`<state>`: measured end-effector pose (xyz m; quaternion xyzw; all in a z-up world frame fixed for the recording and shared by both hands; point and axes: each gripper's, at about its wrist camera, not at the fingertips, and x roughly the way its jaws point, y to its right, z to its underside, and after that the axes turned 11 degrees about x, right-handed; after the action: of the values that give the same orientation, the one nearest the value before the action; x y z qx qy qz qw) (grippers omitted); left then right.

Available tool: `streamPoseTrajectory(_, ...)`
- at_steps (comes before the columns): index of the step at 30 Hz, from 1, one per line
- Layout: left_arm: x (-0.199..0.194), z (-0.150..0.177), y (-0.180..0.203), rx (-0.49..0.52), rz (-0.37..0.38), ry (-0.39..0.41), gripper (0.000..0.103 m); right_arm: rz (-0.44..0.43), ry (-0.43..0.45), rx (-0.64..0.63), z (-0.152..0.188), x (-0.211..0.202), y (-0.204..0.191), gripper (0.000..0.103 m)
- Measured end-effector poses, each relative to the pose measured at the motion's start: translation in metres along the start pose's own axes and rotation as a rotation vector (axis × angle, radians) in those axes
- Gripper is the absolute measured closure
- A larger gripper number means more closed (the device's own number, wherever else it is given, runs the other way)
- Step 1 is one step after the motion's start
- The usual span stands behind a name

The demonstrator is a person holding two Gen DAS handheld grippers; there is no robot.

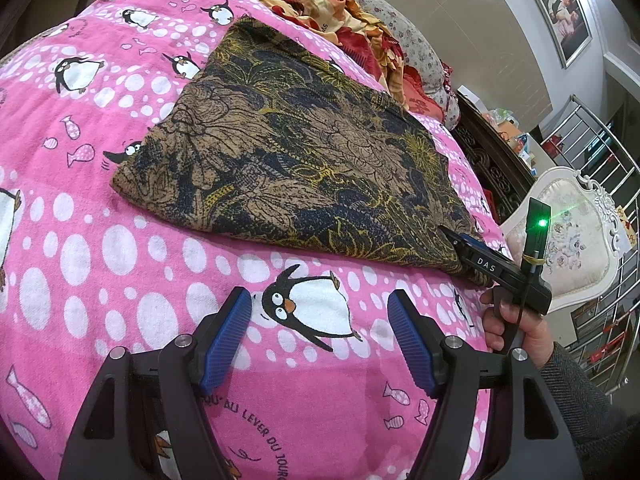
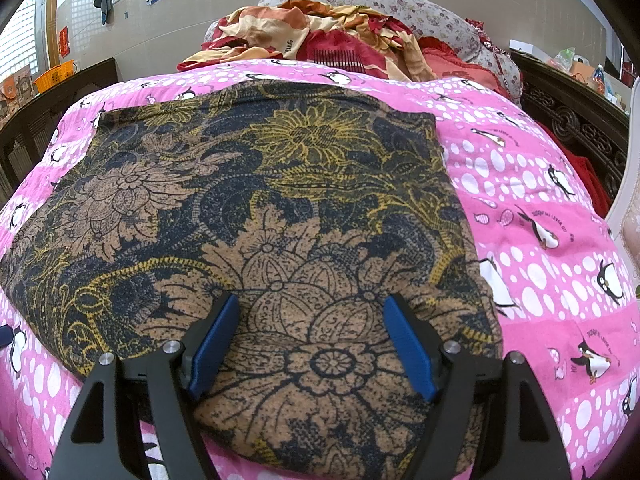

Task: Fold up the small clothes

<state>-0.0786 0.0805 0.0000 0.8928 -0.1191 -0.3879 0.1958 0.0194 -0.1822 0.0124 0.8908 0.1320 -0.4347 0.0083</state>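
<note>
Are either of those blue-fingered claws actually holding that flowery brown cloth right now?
No. The left gripper is open over the pink penguin blanket; the right gripper is open above the brown floral garment, gripping nothing.

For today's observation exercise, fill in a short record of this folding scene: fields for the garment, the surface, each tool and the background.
garment: brown, navy and yellow floral garment, lying flat in a roughly rectangular shape
surface: pink penguin-print blanket under the garment
left tool: open, over bare blanket, beside the garment's near edge, holding nothing
right tool: open, over the garment's near part, fabric not pinched
background: red and cream crumpled bedding beyond the blanket; white upholstered chair to the side
</note>
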Motion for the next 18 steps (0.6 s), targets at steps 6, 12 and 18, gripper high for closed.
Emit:
streamPoseTrajectory(6,-0.001,0.000,0.001,-0.003,-0.004,-0.010,0.051,-0.001,0.000,0.000,-0.001,0.001,0.000,0.025)
streamPoseTrajectory(12,-0.011,0.001,-0.015,-0.174,0.063,-0.005,0.051,-0.001,0.000,0.000,0.000,0.000,0.000,0.025)
streamPoseTrajectory(18,-0.005,-0.013,-0.032,-0.313,0.067,0.007,0.051,0.000,0.000,-0.001,0.000,0.000,0.000,0.025)
